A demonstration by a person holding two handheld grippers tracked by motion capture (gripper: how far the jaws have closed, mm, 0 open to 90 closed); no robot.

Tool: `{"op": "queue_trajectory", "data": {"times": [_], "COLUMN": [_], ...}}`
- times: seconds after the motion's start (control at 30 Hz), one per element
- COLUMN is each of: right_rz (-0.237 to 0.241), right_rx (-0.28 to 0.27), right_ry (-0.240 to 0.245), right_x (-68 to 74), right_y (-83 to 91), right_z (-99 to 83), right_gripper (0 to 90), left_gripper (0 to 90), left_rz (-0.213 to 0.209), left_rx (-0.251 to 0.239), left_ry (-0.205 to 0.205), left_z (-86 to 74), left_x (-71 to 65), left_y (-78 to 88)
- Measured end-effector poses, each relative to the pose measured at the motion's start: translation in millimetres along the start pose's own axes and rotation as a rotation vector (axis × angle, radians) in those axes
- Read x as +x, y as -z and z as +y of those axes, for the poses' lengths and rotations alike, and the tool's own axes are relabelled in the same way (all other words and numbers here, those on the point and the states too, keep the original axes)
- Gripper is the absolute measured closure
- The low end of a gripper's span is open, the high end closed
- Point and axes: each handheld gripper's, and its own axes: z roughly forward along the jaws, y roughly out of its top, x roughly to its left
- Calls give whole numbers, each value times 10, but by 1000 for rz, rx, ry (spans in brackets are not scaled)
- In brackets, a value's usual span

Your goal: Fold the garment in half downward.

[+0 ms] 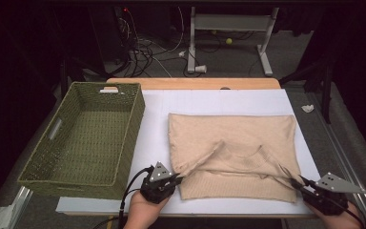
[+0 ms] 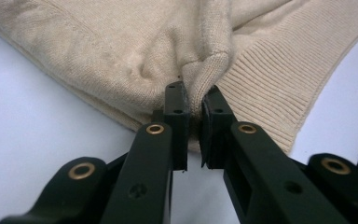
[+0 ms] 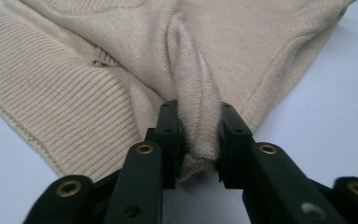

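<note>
You've got soft beige knit sweater (image 2: 121, 51) pinched in matt black plastic left gripper (image 2: 195, 100), ribbed hem beside jaws; left of it, rough woven green basket (image 1: 124, 138); smooth white sheet (image 1: 152, 143) beneath.

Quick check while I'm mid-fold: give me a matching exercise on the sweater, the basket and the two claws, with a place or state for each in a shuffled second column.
Things:
1. sweater
2. basket
3. left claw
4. right claw

Places or states:
A. pinches a fold at the sweater's near right corner
B. lies partly folded on the white sheet
C. stands with nothing in it at the table's left side
D. clamped thin on a fold at the sweater's near left corner

Pairs: 1-B, 2-C, 3-D, 4-A
</note>
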Motion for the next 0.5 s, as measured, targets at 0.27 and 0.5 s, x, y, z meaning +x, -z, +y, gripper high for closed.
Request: {"op": "queue_trajectory", "data": {"times": [0.27, 0.5], "right_rz": [43, 25], "right_rx": [-36, -75], "right_ry": [-100, -103], "right_x": [-8, 33], "right_y": [-10, -29], "right_z": [103, 362], "right_gripper": [345, 324], "left_gripper": [435, 256], "left_rz": [-32, -65], "left_rx": [22, -7], "left_ry": [-32, -44], "left_z": [107, 242], "left_x": [-27, -69], "left_y": [-68, -132]}}
